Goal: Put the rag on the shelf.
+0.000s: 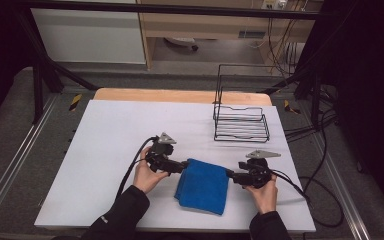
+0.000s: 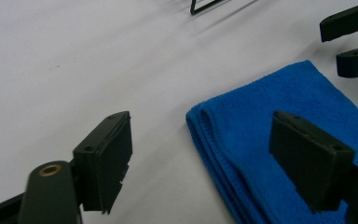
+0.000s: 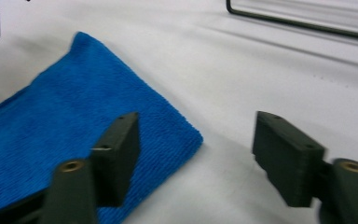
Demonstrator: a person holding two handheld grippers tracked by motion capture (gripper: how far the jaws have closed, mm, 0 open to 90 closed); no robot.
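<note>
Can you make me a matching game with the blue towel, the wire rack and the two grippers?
Things:
1. blue towel
2. wire rack
3. left gripper
4. right gripper

Places or states:
A. open, at the towel's right corner
B. folded, lying between the grippers
C. open, at the towel's left corner
D. standing farther back on the table

Pairs: 1-B, 2-D, 3-C, 4-A

Wide free room over the left half of the white surface (image 1: 105, 150), from far edge to near edge. Blocked near the far right corner by a black wire rack (image 1: 241, 120), standing upright. Low obstacle at the near edge, middle: a folded blue towel (image 1: 203, 186), with both open grippers close at its two far corners.
</note>
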